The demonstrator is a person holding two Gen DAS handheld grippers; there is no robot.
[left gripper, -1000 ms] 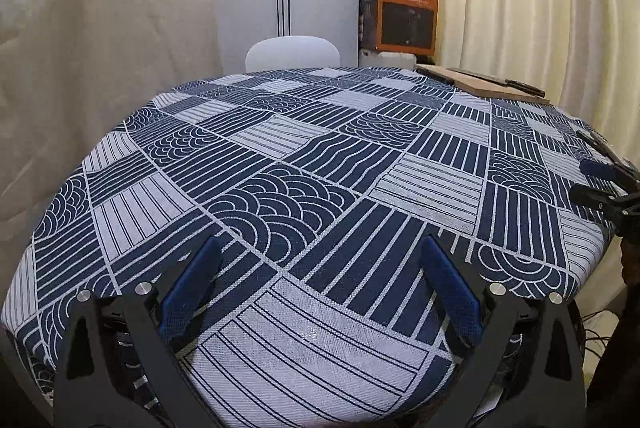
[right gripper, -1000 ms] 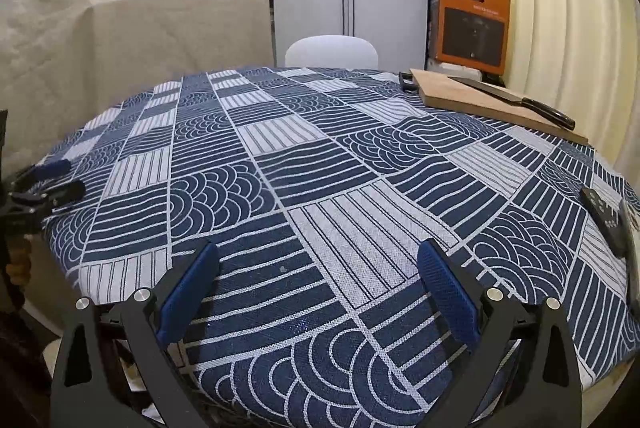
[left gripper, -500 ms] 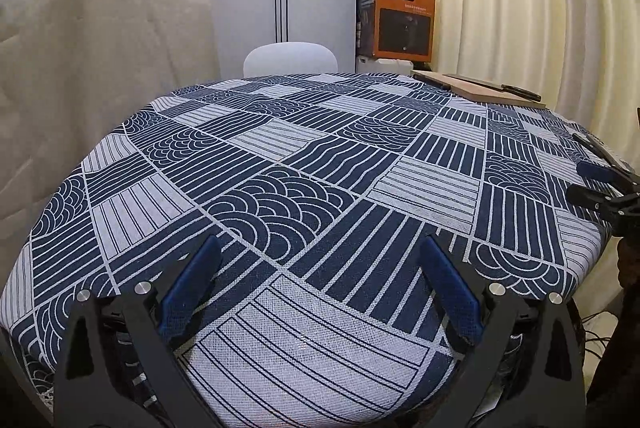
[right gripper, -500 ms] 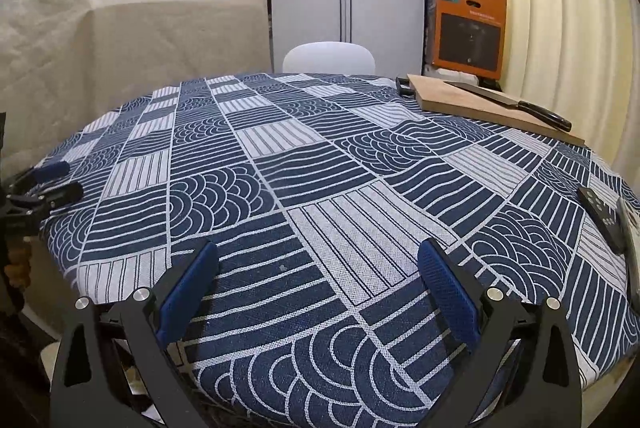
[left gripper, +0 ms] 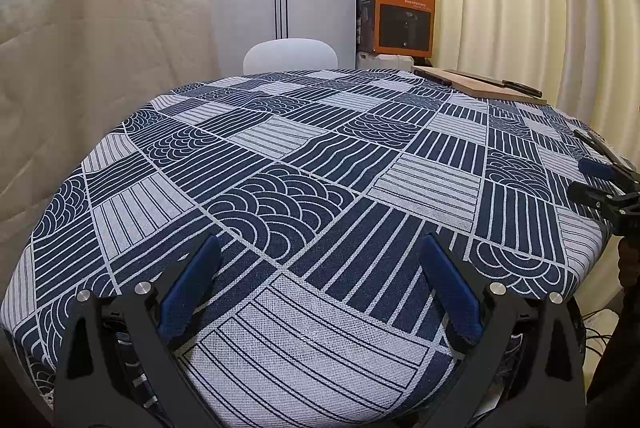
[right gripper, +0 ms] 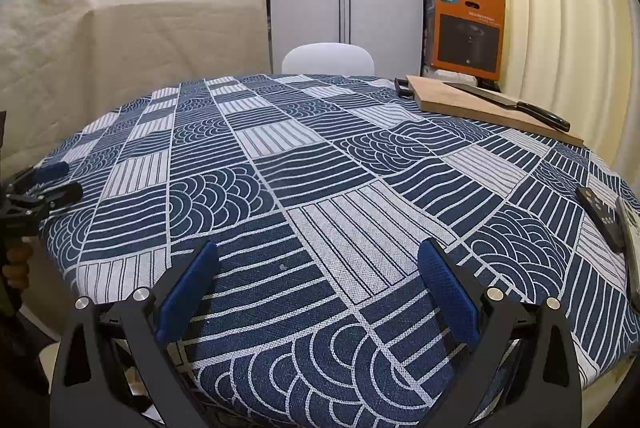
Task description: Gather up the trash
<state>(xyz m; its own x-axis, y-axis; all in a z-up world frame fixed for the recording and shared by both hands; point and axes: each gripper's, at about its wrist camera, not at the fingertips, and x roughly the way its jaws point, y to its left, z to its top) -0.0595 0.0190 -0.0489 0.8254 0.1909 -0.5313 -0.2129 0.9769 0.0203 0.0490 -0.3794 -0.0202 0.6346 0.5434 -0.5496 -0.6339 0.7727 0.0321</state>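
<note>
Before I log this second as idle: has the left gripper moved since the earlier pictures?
Yes, slightly. In its own view the white chair back and table's far edge sit lower than before, so the left gripper tilted upward.

Wide bare stretch of tablecloth [right gripper: 320, 195] ahead, cutting board [right gripper: 480, 103] with knife [right gripper: 520, 103] at far right, two remotes [right gripper: 604, 216] near right edge, chair [right gripper: 328, 57] beyond far edge
</note>
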